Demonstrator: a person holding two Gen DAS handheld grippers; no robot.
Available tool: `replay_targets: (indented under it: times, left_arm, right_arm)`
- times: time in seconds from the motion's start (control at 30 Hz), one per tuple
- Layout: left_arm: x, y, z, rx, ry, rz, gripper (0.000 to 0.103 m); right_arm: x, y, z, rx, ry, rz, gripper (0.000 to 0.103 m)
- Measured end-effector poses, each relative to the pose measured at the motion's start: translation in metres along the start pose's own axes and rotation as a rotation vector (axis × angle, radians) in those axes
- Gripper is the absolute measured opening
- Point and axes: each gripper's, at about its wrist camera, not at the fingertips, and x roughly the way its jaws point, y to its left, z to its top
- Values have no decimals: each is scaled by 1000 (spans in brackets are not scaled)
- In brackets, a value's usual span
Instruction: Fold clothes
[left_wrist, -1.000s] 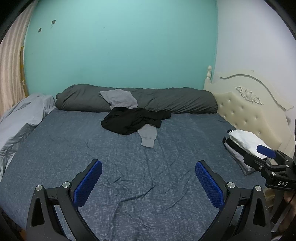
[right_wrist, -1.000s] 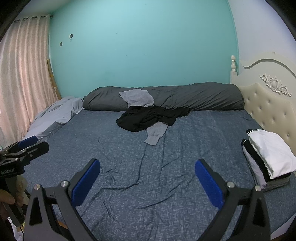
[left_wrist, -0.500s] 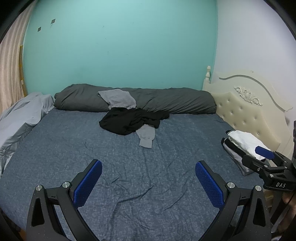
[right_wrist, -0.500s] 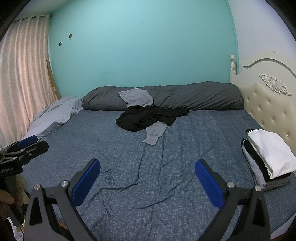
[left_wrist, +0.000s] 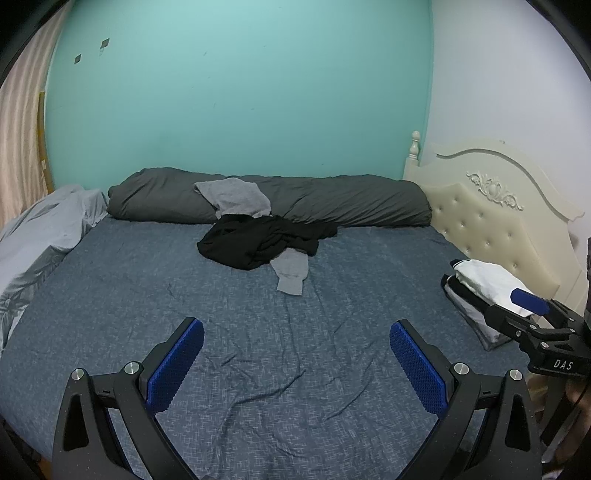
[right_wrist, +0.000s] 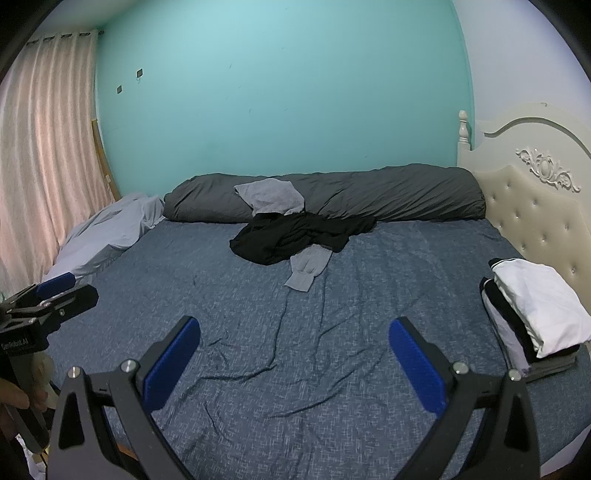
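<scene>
Most of both views is the bed (left_wrist: 110, 295), its blue sheet wrinkled. Along its far edge, against the teal wall (left_wrist: 240, 92), lies a long dark duvet roll (left_wrist: 351, 203), with a pale grey sheet (right_wrist: 110, 229) bunched at the far left corner and a cream headboard (right_wrist: 535, 206) on the right. Loose clothes lie near the far middle: a black garment (left_wrist: 258, 243) heaped on the sheet, and a grey garment (left_wrist: 236, 197) that drapes on the roll and shows again from under the black one. A folded stack (right_wrist: 532, 310), white on top, sits at the right edge beside the headboard. Each hand-held gripper hovers over the near bed with jaws wide apart and nothing between them: the left (left_wrist: 295, 362) and the right (right_wrist: 293, 360), both well apart from the clothes.
</scene>
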Motion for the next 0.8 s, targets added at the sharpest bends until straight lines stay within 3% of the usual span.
replay_targets:
  times: [0.8]
  left_arm:
    - [1, 1, 3, -1, 2, -4, 103]
  right_arm:
    - [1, -2, 2, 4, 3, 1, 103]
